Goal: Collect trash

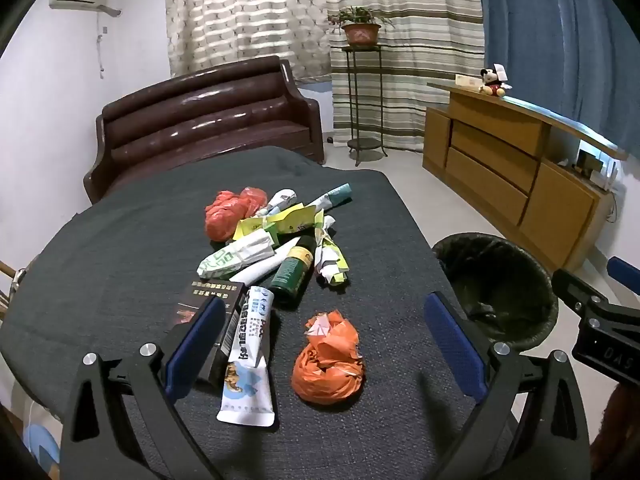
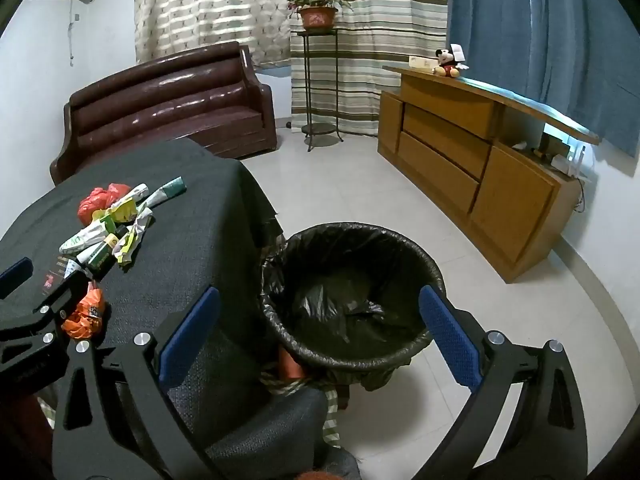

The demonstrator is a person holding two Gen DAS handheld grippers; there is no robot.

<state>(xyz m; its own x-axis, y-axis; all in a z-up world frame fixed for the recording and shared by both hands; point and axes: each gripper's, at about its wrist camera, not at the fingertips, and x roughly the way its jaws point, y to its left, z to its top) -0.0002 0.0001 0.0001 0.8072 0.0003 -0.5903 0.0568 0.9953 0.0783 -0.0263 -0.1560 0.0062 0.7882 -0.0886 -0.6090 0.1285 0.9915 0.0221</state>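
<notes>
Spread wide and empty, the left gripper [image 1: 324, 344] is held just above the worktop [image 1: 120, 240], with the crumpled orange plastic bag [image 1: 328, 360] lying between its fingers, slightly toward the right one. That bag is judged light, soft and springy; a firm pinch across its bunched middle is advised. Beside the left finger a white sachet [image 1: 250, 360] is seen, thin and slippery, overlapping a dark carton [image 1: 212, 312]. Farther ahead lies the heap holding a green bottle [image 1: 292, 272]. The right gripper [image 2: 316, 344] is likewise spread and empty, held over the black-lined bin [image 2: 352, 292].
</notes>
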